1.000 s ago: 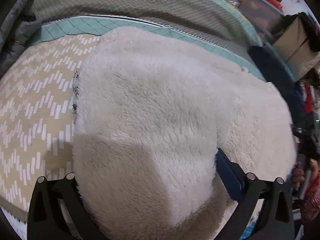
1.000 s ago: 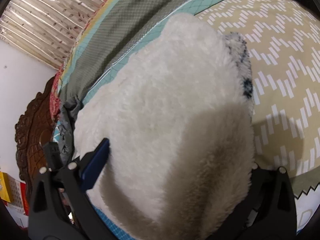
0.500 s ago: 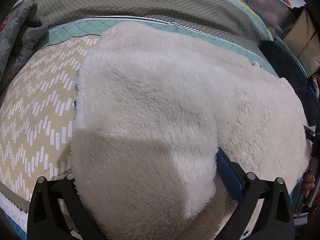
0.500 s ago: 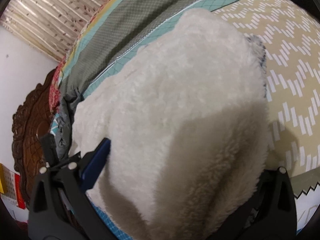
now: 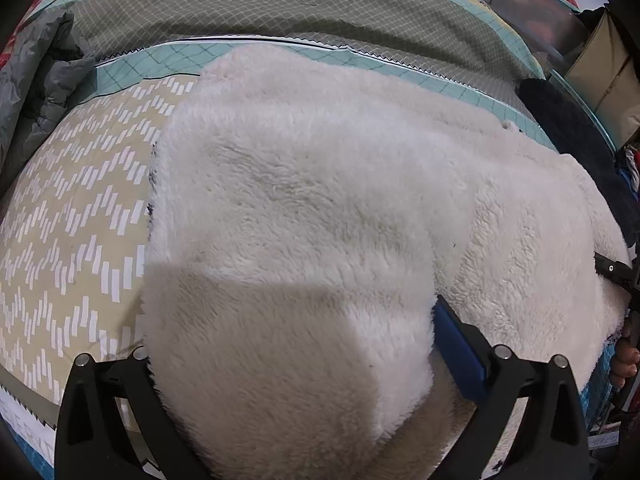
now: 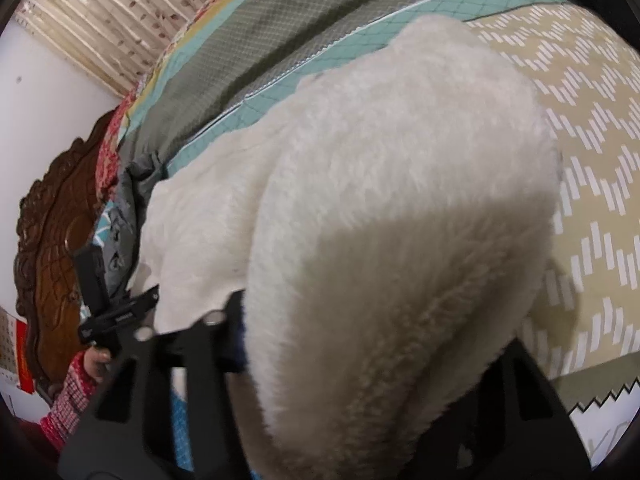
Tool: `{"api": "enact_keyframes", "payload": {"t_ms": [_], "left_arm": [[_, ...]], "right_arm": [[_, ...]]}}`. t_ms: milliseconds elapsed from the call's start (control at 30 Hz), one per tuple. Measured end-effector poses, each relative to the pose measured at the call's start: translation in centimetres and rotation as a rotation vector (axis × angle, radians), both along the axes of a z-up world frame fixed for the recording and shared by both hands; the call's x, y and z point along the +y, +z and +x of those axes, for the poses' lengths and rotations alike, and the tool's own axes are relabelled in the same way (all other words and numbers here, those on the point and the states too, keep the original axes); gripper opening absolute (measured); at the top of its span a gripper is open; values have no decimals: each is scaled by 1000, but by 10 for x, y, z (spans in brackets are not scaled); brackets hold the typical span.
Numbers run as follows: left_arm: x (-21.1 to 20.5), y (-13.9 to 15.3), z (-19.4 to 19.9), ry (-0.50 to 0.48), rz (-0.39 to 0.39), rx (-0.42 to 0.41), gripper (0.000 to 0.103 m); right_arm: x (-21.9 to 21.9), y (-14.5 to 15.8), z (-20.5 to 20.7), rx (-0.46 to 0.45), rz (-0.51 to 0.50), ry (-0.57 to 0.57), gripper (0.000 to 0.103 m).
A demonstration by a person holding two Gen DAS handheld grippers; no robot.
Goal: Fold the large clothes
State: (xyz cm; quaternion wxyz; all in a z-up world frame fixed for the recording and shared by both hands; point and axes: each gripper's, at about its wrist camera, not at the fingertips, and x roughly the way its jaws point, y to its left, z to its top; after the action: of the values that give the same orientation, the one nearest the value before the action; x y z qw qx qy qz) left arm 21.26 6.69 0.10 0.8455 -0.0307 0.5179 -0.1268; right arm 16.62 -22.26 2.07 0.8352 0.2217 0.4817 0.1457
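While you look along your left hand-held gripper (image 5: 288,360), a thick fold of the white fleece garment (image 5: 304,216) fills the gap between its two black fingers, so it is clamped on that fabric; the blue pad of one finger (image 5: 460,354) presses against the fleece, and the other finger (image 5: 132,396) is mostly tucked under the pile. Your right hand-held gripper (image 6: 360,380) has a bunched fold of the same fleece (image 6: 392,184) wedged between its fingers too, gripped from the opposite end, with the near part of the fabric in shadow. The garment lies spread across the bed, on a bedspread (image 5: 80,208) with a beige panel of white zigzag dashes, a teal band and a grey-green lattice strip beyond it. A short dark speckled edge shows along one side of the fleece where it meets the beige panel. From the left wrist view a crumpled grey cloth (image 5: 36,80) sits at the far corner of the bed, and a dark fuzzy item (image 5: 568,136) lies just beside the far edge of the fleece. From the right wrist view a carved brown wooden headboard (image 6: 52,240) stands past the bed, with a pleated curtain (image 6: 120,20) behind it, and your other hand in a red patterned sleeve (image 6: 76,396) shows at the frame edge holding the other gripper's black body
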Motion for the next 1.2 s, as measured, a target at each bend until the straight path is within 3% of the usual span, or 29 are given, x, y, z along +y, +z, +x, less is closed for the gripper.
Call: {"api": "enact_keyframes", "payload": {"t_ms": [100, 167, 200, 233, 300, 467, 700, 800, 933, 1067, 1200], "left_arm": [[1, 4, -4, 19, 9, -8, 98], [3, 11, -10, 24, 3, -23, 78], [2, 17, -15, 11, -14, -33, 60], [2, 23, -19, 4, -22, -42, 50], [5, 35, -28, 5, -42, -62, 44], [43, 68, -55, 80, -197, -98, 43], [130, 119, -119, 210, -288, -241, 43], [171, 126, -153, 280, -264, -268, 43], [211, 121, -199, 361, -196, -262, 43], [241, 92, -230, 439, -156, -191, 43], [253, 60, -241, 485, -151, -127, 43]], "right_arm": [[18, 18, -7, -46, -66, 36, 33], [26, 30, -12, -79, -78, 54, 31], [30, 36, -15, -93, -80, 64, 31], [35, 45, -19, -116, -74, 79, 31], [46, 65, -25, -162, -59, 109, 31], [90, 119, -40, -280, -79, 214, 30], [167, 157, -55, -366, -81, 379, 30], [203, 148, -55, -338, -66, 439, 30], [255, 112, -59, -255, -46, 520, 30], [290, 67, -63, -147, -59, 571, 30], [299, 27, -65, -54, -141, 565, 30]]}}
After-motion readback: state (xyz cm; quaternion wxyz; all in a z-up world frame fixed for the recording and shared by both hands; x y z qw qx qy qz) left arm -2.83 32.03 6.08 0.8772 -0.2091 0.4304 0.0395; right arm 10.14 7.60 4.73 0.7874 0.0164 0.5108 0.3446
